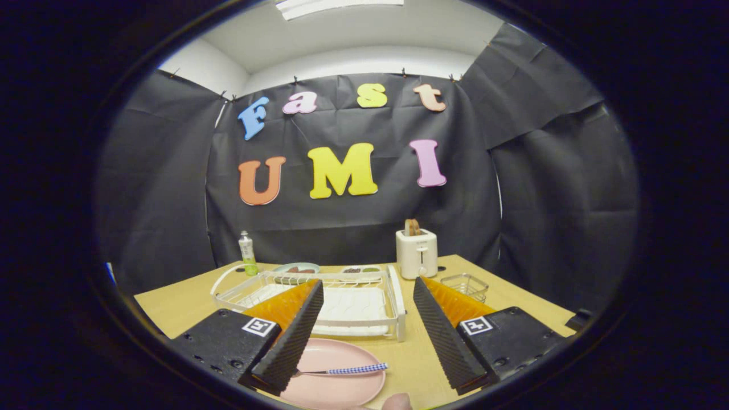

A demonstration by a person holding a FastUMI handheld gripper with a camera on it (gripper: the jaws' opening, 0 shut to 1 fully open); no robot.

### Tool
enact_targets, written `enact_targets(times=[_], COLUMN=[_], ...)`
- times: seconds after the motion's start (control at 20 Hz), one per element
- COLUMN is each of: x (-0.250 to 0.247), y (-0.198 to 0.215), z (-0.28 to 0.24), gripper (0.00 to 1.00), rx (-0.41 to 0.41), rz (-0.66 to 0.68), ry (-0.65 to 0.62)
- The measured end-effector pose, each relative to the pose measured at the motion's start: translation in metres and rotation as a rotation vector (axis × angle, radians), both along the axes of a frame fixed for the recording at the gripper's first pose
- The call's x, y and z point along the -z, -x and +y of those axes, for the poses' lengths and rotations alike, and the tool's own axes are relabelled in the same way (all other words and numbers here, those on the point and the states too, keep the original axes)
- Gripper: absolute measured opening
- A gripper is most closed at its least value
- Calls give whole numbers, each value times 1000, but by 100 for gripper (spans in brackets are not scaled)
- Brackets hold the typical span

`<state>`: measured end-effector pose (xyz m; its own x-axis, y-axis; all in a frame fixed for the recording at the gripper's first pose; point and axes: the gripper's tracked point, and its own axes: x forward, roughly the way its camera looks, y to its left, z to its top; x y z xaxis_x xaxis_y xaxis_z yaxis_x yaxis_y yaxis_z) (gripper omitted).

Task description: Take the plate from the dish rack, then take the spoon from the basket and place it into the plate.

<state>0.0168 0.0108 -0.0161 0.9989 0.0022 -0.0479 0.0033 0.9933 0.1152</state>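
A pink plate [336, 393] lies flat on the wooden table [171, 310], in front of the white dish rack [364, 302] and partly under my left finger. A spoon with a blue checked handle [344, 370] rests across the plate, its bowl end hidden behind the left finger [290, 336]. My gripper [364, 341] hovers above them, open, with nothing between its fingers. A small wire basket [466, 285] stands beyond the right finger [441, 336], to the right of the rack.
A white toaster [417, 253] with bread in it stands behind the rack. A small bottle [247, 253] and two dishes of food [296, 268] sit at the table's back. A fingertip [397, 402] shows near the plate's front rim.
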Motion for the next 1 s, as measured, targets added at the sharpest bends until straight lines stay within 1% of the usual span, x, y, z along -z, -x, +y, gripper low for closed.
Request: enact_targets(times=[0.25, 0.35, 0.45, 1.0], x=[-21, -23, -27, -30], y=[13, 18, 23, 16], z=[-8, -1, 2, 8], gripper=[100, 100, 100, 100], rx=[51, 42, 27, 10], rz=[-71, -70, -73, -89], ry=[68, 87, 78, 71])
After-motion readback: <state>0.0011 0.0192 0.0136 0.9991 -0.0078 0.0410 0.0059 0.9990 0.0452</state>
